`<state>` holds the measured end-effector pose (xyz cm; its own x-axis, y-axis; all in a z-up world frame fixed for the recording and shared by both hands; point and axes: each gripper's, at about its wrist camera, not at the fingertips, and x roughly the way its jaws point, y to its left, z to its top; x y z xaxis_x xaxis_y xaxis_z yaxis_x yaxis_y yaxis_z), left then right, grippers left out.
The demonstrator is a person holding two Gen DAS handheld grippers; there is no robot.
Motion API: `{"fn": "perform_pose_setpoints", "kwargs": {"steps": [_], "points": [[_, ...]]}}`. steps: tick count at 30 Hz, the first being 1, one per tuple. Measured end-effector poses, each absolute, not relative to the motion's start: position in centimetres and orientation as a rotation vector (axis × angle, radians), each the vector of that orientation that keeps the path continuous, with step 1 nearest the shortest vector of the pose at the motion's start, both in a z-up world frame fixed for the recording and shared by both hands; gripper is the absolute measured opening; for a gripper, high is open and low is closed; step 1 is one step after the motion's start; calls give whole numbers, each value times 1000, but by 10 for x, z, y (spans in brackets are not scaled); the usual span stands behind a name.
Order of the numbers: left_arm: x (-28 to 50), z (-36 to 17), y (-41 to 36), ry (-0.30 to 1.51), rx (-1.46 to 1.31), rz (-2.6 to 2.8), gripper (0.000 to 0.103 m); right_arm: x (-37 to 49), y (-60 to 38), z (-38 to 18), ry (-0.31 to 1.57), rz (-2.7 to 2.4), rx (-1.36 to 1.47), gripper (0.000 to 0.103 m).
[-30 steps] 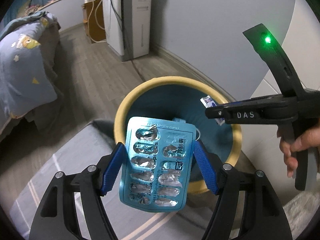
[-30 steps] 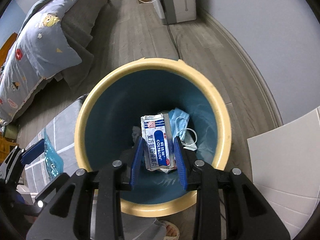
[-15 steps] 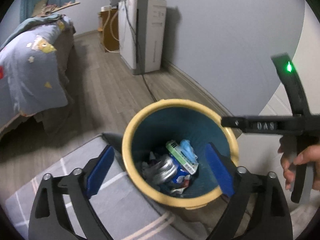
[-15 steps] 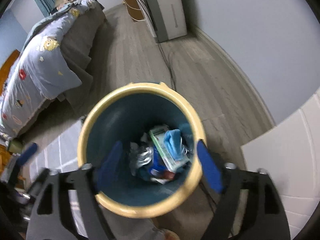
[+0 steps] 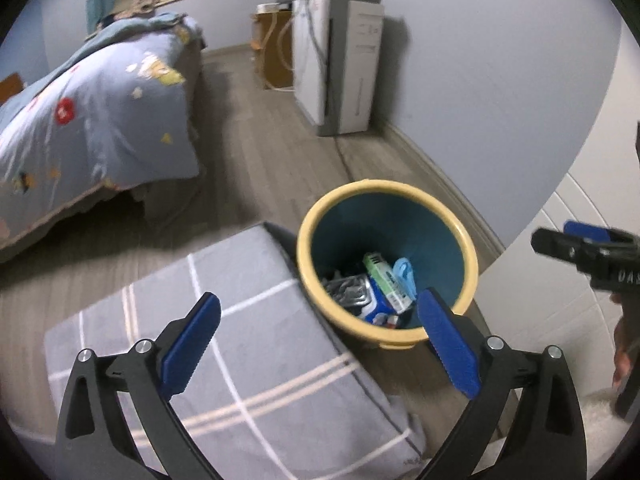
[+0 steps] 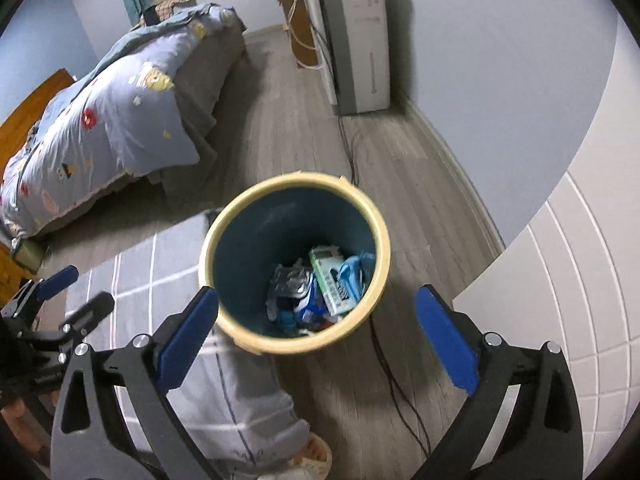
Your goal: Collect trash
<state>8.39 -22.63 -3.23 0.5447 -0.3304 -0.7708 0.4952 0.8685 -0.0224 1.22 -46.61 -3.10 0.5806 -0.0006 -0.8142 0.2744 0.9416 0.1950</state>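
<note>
Now both tools are spreading their jaws, nothing between them: the left gripper point(image 5: 318, 336) and the right gripper point(image 6: 318, 328) hang above the yellow-rimmed bin point(image 6: 256, 340). Trash point(image 6: 316, 284) lies at its bottom, toward four o'clock, a green box point(image 5: 386, 278) on top.

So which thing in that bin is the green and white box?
Find the yellow-rimmed bin on the wooden floor beside the grey checked cushion. Inside, the green and white box lies between crumpled silver foil and a light blue mask; only it is flat-sided.
</note>
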Motion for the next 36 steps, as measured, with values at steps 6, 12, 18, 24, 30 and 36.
{"fn": "perform_pose_setpoints", "kwargs": {"steps": [6, 12, 18, 24, 30, 36], "points": [[77, -30, -217, 865, 175, -488, 98, 11, -465, -34, 944, -136, 354, 97], [78, -29, -210, 854, 188, -452, 98, 8, -457, -25, 920, -146, 330, 97], [78, -26, -202, 857, 172, -445, 98, 8, -444, -17, 900, -145, 262, 97], [75, -23, -200, 850, 175, -449, 98, 8, -437, -12, 887, -145, 230, 97], [71, -21, -203, 845, 184, -458, 98, 8, -437, -11, 887, -145, 236, 97], [69, -20, -206, 846, 187, -460, 98, 7, -437, -12, 887, -150, 247, 97]]}}
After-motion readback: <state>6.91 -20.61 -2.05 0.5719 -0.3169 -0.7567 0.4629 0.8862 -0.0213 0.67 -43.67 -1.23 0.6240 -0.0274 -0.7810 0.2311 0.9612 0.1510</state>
